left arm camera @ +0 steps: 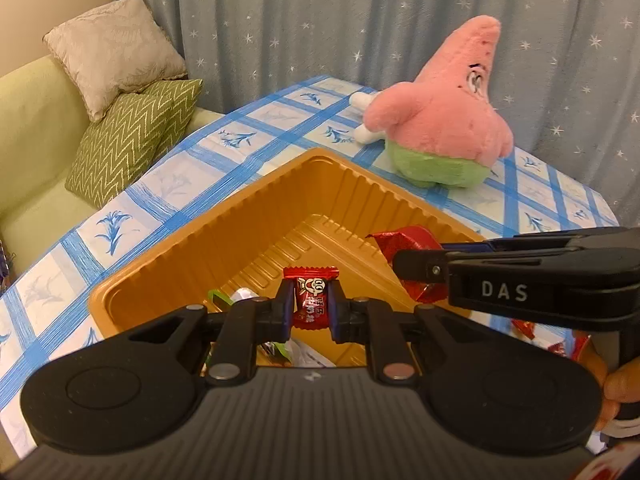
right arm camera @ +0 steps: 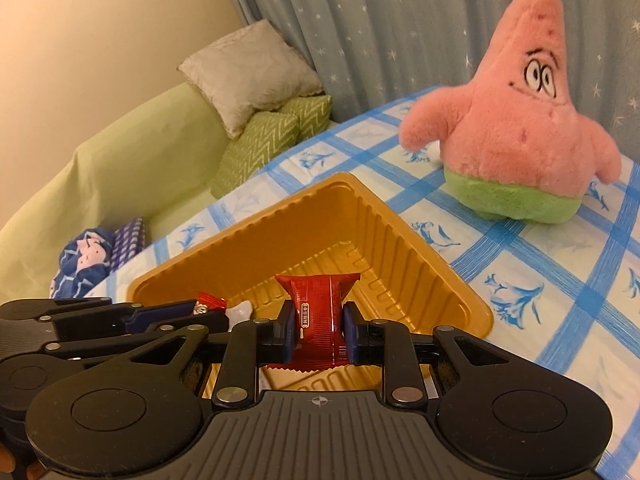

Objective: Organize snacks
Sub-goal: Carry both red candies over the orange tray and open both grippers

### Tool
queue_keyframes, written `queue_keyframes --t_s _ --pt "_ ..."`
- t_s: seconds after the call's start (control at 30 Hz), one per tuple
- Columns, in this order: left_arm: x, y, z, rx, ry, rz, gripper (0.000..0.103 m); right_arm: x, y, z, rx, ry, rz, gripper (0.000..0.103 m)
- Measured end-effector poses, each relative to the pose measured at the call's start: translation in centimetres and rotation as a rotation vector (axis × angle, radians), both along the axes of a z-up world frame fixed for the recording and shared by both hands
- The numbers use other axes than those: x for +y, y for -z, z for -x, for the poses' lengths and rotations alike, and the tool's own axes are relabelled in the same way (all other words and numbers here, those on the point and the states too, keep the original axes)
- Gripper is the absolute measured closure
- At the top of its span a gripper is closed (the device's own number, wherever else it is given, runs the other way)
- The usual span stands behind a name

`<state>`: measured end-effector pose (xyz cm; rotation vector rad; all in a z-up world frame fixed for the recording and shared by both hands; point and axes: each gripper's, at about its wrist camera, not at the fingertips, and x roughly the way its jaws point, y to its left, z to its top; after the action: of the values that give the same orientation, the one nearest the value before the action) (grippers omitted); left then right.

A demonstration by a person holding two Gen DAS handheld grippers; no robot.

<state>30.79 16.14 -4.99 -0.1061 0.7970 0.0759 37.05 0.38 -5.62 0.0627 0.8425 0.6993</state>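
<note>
A gold plastic tray [left arm camera: 224, 216] sits on the blue-checked tablecloth; it also shows in the right wrist view [right arm camera: 400, 240]. My left gripper [left arm camera: 311, 304] is shut on a small red candy packet [left arm camera: 312, 296] and holds it over the tray. My right gripper [right arm camera: 316, 324] is shut on a red snack packet [right arm camera: 318, 312], also over the tray; it shows from the side in the left wrist view [left arm camera: 416, 268] with its red packet [left arm camera: 404, 240]. A few other wrapped snacks [left arm camera: 240, 294] lie in the tray under the left gripper.
A pink and green star plush [left arm camera: 444, 120] stands on the table behind the tray, also in the right wrist view [right arm camera: 520, 128]. More red wrappers [left arm camera: 560, 340] lie right of the tray. A green sofa [right arm camera: 120, 168] with cushions is beyond the table's left edge.
</note>
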Motion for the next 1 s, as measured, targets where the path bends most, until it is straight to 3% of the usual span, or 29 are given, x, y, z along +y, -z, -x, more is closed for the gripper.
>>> queue_keyframes --t_s 0.2,0.47,0.87,1.0 --pt "0.6 0.9 -1.3 0.020 -0.006 0.005 0.088 0.9 1.3 -1.8 0.014 -0.009 0.029 0.078" --pt "0.6 1.6 -2.0 0.037 -0.007 0.012 0.088 0.9 2.1 -2.7 0.028 0.003 -0.004 0.078" --pt "0.3 1.5 -2.3 0.030 -0.005 0.007 0.087 -0.8 1.8 -2.2 0.042 0.025 -0.019 0.078" --pt "0.3 0.9 -1.9 0.011 -0.010 0.003 0.077 -1.2 1.5 -1.7 0.045 0.026 -0.028 0.078"
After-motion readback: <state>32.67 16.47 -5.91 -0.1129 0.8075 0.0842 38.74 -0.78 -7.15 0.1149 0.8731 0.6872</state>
